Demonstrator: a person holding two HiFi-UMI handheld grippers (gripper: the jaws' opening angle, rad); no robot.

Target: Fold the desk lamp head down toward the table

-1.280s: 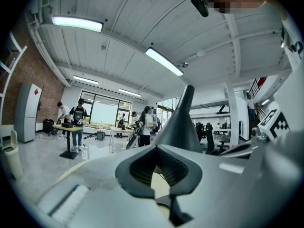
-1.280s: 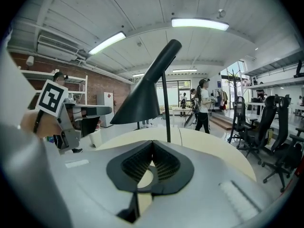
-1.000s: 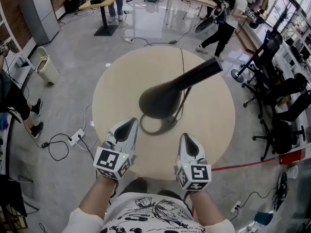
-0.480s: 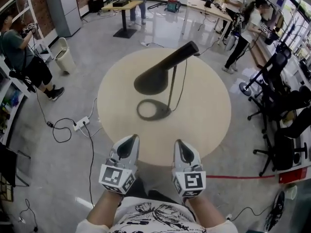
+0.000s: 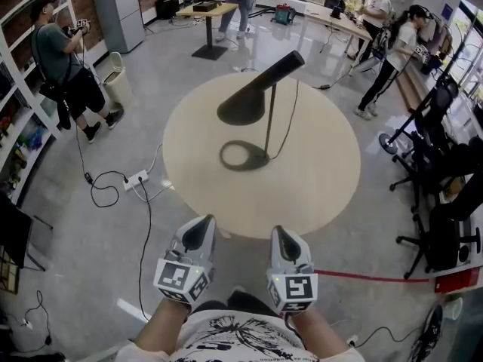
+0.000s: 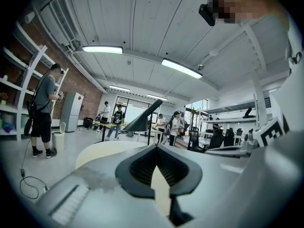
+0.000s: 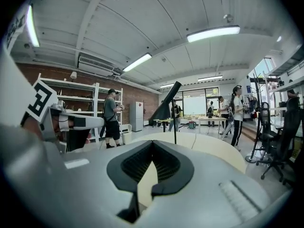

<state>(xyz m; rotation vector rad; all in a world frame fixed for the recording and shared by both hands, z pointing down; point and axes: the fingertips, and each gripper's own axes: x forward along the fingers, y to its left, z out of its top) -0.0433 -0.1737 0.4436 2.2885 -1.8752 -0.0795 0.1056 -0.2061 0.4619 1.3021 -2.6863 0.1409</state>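
I hold both tools low in front of me, side by side, tips at the near edge of the round table (image 5: 324,179). The left gripper (image 5: 204,220) has its jaws pressed together at the tips with nothing between them; the right gripper (image 5: 280,230) is clenched likewise and empty (each one's own view shows the dark ribbed pads (image 6: 141,168) meeting at a point, with only pale tabletop beyond); neither touches anything.

The lamp (image 5: 253,93) stands on the table's far half, well apart from both grippers. Its ring base (image 5: 243,156) lies flat on the top; a thin stem (image 5: 269,127) rises upright from the base's right side; the dark cone head (image 5: 240,105) sits at the top, tilted, wide mouth low to the left and narrow end high to the right; the head is raised, not folded down. A cord (image 5: 291,123) curves from the base toward the far edge; it seems to lie on the tabletop, though from up here I can't be sure.

On the floor to the left lies a white power strip (image 5: 136,179) with black cables; a bin (image 5: 117,74) stands beyond it; chairs (image 5: 445,157) crowd the right side; a red line (image 5: 370,279) crosses the floor near my right gripper; people stand about the room.
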